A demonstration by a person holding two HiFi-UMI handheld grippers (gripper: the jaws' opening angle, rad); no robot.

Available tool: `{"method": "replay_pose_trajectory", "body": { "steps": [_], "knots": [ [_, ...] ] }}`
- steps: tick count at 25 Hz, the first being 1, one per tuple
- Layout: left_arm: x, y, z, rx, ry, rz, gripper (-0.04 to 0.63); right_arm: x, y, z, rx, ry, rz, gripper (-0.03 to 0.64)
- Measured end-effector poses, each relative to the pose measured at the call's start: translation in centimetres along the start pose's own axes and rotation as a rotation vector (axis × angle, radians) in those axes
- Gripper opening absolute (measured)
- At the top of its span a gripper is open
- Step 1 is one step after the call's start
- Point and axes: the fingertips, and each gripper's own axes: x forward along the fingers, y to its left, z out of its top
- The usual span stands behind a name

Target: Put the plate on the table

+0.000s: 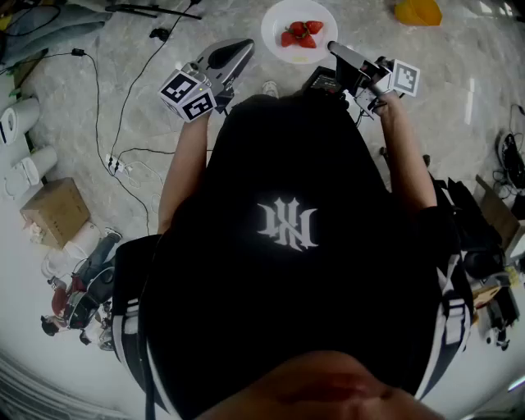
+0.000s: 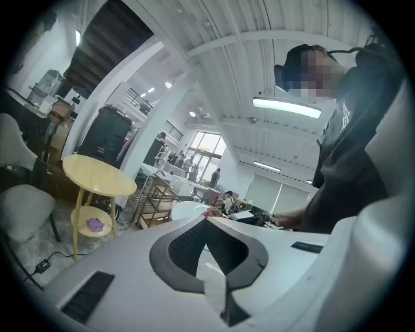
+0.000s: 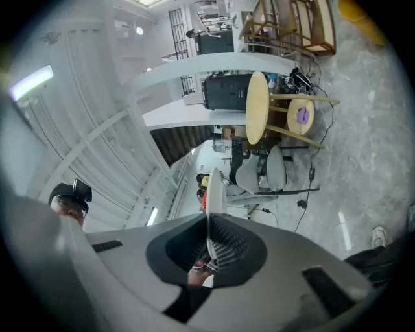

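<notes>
A white plate point(image 1: 299, 31) with red strawberries point(image 1: 301, 34) on it is held in the air over the marble floor. My right gripper point(image 1: 334, 49) is shut on the plate's right rim. In the right gripper view the plate point(image 3: 213, 192) stands edge-on between the jaws. My left gripper point(image 1: 244, 47) hovers just left of the plate, shut with nothing in it. In the left gripper view the plate point(image 2: 189, 209) shows just beyond the closed tips. The round yellow table point(image 2: 97, 174) stands farther off, and it is also in the right gripper view, the table point(image 3: 257, 107) well beyond the plate.
The yellow table has a lower shelf with a purple thing point(image 2: 95, 224) on it. Cables point(image 1: 123, 90) trail over the floor at left. A cardboard box point(image 1: 53, 212) and bags lie lower left. A yellow object point(image 1: 418, 11) lies on the floor top right. Chairs point(image 3: 259, 170) stand near the table.
</notes>
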Motion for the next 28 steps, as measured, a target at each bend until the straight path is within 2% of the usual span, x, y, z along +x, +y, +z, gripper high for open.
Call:
{"method": "replay_pose_trajectory", "body": {
  "steps": [7,19,24,28],
  "knots": [
    [-0.2,-0.6,0.3,0.017,-0.021,-0.013,0.002,-0.3,0.2,0.0,-0.020,0.014,-0.006,0.015],
    [-0.4,-0.8,-0.3,0.020,-0.021,0.006,0.002,-0.8,0.4,0.9,0.019,-0.018,0.041,0.017],
    [-0.3,0.3,-1.0,0.037,0.008,0.051,0.002,-1.0,-0.7,0.9,0.043,-0.035,0.014,0.018],
    [-0.6,0.8,-0.5,0.024,-0.024,0.046,0.001,-1.3,-1.0,1.2,0.044,-0.051,0.005,0.021]
  ]
}}
